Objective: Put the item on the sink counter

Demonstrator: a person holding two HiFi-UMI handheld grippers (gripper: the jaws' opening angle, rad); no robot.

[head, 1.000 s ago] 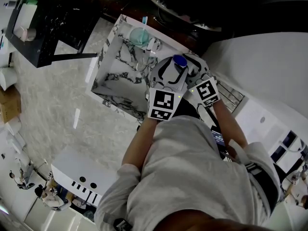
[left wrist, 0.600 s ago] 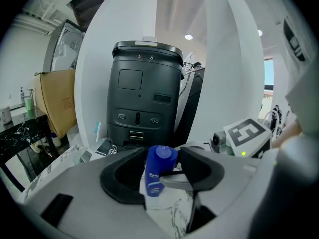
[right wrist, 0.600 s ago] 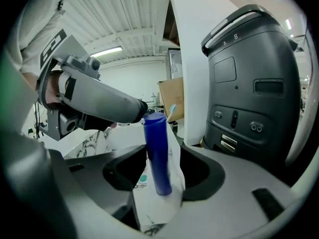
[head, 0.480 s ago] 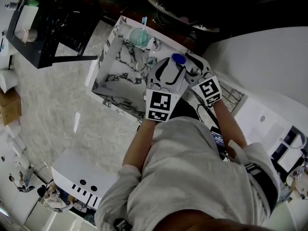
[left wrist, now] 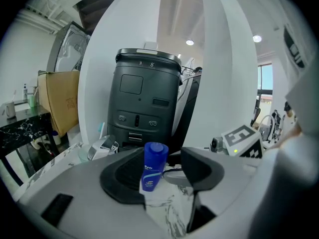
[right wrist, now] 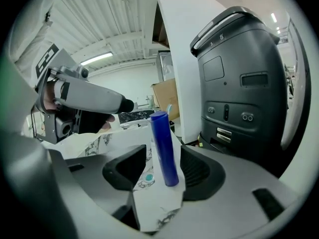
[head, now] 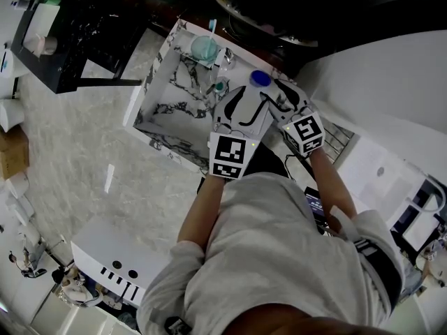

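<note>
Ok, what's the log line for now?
blue bottle: upright on counter | right gripper: jaws just opened, bottle between, untouched | left gripper: open

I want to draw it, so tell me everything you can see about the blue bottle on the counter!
The blue bottle is tall and slim, flatter from one side, and looks like plastic. It has a blue cap on top and white print on its front. It stands upright on the white marbled sink counter. The right claw has just been opening; its jaws sit either side of the bottle without touching it.
</note>
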